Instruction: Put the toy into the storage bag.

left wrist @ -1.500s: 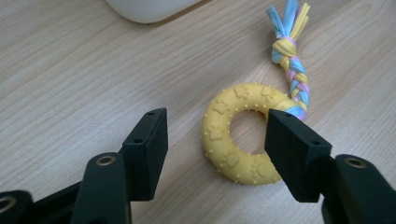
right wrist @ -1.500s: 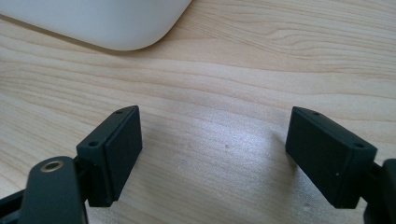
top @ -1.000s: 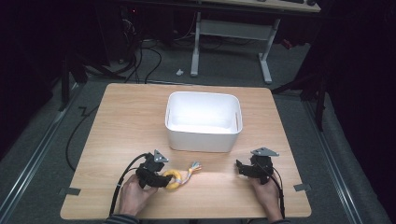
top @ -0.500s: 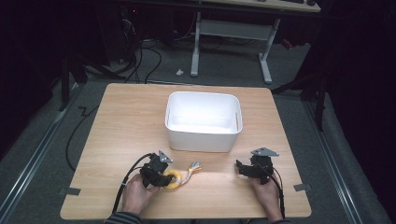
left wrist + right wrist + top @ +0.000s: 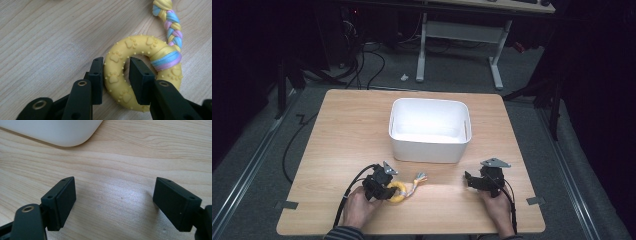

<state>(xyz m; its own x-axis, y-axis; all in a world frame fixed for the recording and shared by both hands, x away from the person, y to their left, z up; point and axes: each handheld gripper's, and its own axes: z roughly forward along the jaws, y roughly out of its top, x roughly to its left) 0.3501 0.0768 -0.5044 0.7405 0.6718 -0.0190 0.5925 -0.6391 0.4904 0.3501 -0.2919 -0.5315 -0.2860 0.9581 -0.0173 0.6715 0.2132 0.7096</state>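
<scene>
1. The left gripper [image 5: 115,75] has just been closing and now clamps the rim of a yellow ring toy [image 5: 140,75], one jaw outside the ring, one through its hole.
2. The toy lies on the wooden table [image 5: 347,130] near the front edge, its braided pastel rope [image 5: 172,30] trailing away.
3. The right gripper [image 5: 113,202] hovers released over bare wood, near the white bin [image 5: 429,131].

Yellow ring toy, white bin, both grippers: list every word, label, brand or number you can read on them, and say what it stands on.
None can be read.
yellow ring toy: raised paw prints and dots, no letters.
braided rope: plain coloured strands.
white bin: plain, no label.
left gripper and right gripper: black, unmarked.
</scene>
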